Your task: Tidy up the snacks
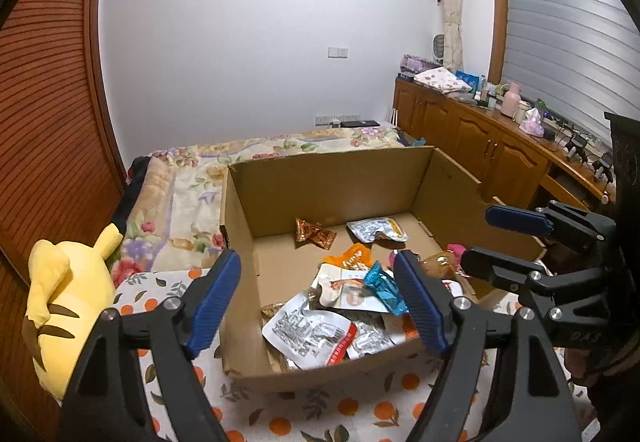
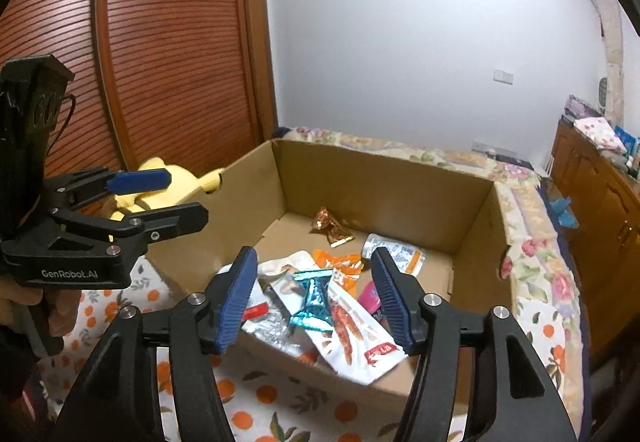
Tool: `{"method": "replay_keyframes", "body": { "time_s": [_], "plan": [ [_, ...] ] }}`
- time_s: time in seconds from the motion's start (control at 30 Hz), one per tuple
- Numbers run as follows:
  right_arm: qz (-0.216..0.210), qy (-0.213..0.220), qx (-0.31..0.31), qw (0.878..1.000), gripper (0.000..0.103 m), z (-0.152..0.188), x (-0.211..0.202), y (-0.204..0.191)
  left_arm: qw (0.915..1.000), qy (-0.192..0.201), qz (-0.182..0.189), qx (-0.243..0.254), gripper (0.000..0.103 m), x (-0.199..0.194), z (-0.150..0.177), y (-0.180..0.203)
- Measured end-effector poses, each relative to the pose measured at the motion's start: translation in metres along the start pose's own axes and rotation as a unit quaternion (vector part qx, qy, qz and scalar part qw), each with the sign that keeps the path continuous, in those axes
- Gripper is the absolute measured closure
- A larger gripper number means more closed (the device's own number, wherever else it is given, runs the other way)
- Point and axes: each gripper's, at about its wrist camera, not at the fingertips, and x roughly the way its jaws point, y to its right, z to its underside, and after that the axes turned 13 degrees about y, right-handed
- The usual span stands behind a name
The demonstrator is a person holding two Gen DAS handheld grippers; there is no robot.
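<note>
Bedroom, snack sort: yellow plush toy (image 1: 68, 306) lies at far left on an orange-print cloth (image 1: 352, 408), beside an open brown cardboard box (image 1: 332, 178) w/ plain walls, standing on the bed. Inside, crinkled snack packets heap at the near end; 2 more lie apart toward the far wall – a copper foil packet (image 1: 314, 234) and a white pouch (image 1: 378, 228). On the heap: 1 teal foil packet (image 2: 314, 300), 1 orange packet (image 2: 340, 262), 1 white pouch w/ red label (image 2: 360, 338); rest overlap, no sure count. 2 grippers, blue pads: left gripper (image 1: 316, 302) and right gripper (image 2: 314, 302) both spread wide above the heap, gripping nothing.
</note>
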Motion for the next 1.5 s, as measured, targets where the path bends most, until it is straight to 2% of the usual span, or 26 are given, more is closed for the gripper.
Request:
{"method": "replay_keyframes", "body": {
  "time_s": [0.23, 0.5, 0.7, 0.87, 1.0, 1.27, 1.5],
  "plan": [
    [0.015, 0.027, 0.001, 1.0, 0.022, -0.003, -0.03, -0.007, 0.9997, 0.02, 0.009, 0.005, 0.01, -0.031, -0.006, 0.012],
    [0.036, 0.042, -0.003, 0.998, 0.012, -0.006, -0.054, -0.017, 0.9992, 0.034, 0.001, 0.021, 0.0, -0.059, -0.008, 0.024],
    [0.075, 0.056, -0.004, 0.996, 0.009, -0.008, -0.07, -0.019, 0.9985, 0.051, -0.014, 0.012, 0.0, -0.077, -0.008, 0.027],
    [0.082, 0.069, 0.001, 0.994, 0.009, -0.009, -0.084, -0.021, 0.9983, 0.056, -0.018, 0.0, 0.0, -0.089, -0.005, 0.027],
    [0.086, 0.077, 0.003, 0.993, 0.008, -0.009, -0.095, -0.025, 0.9971, 0.061, -0.041, 0.018, 0.0, -0.099, -0.001, 0.036],
    [0.094, 0.084, 0.01, 0.992, 0.007, -0.004, -0.117, -0.033, 0.9968, 0.068, -0.04, 0.013, 0.0, -0.126, 0.009, 0.046],
    [0.123, 0.088, 0.012, 0.988, 0.006, 0.005, -0.143, -0.039, 0.996, 0.069, -0.056, 0.012, 0.0, -0.146, 0.028, 0.053]
  ]
}}
